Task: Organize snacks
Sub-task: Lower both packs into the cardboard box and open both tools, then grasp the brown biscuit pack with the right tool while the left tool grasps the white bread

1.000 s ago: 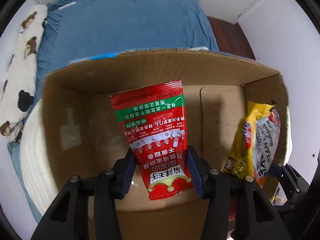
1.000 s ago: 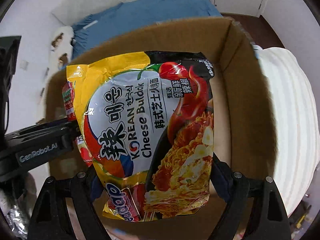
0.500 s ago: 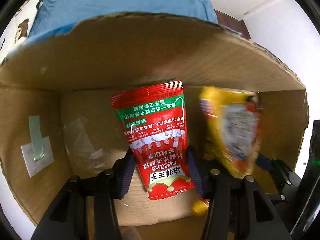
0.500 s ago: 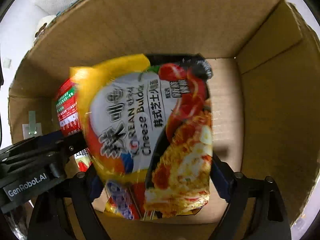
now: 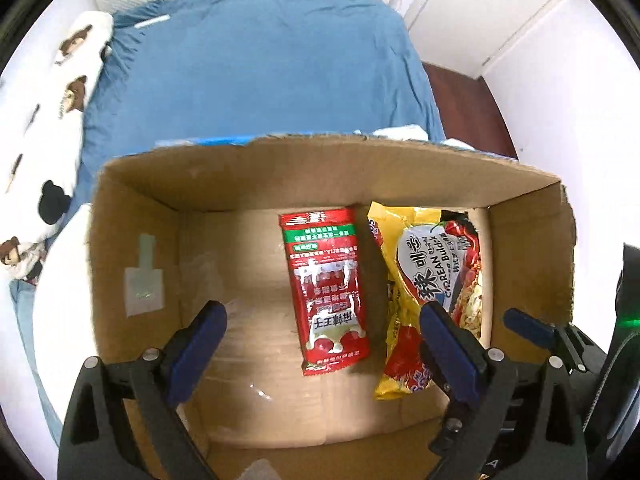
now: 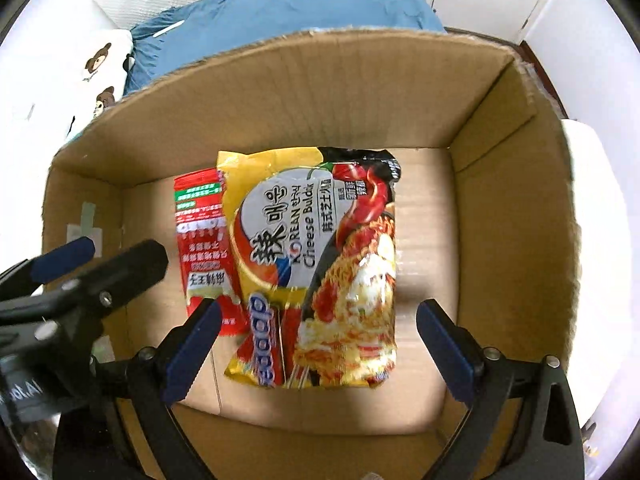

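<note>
Box: the cardboard box [image 5: 132,216] stands open in front of a bed [image 5: 256,64] with a blue cover.
Red packet: the red snack packet [image 5: 326,288] lies flat on the floor of the box, near the middle.
Noodle bag: the yellow noodle bag [image 6: 320,268] lies just beside it, and its left edge overlaps the red packet.
Left gripper: the left gripper [image 5: 320,352] hovers above the box, fingers wide apart, holding nothing.
Right gripper: the right gripper [image 6: 320,344] also hovers, fingers apart and empty.
Done: two snacks are placed inside.
Left: whether other snacks wait outside cannot be told; no more are in view.
</note>
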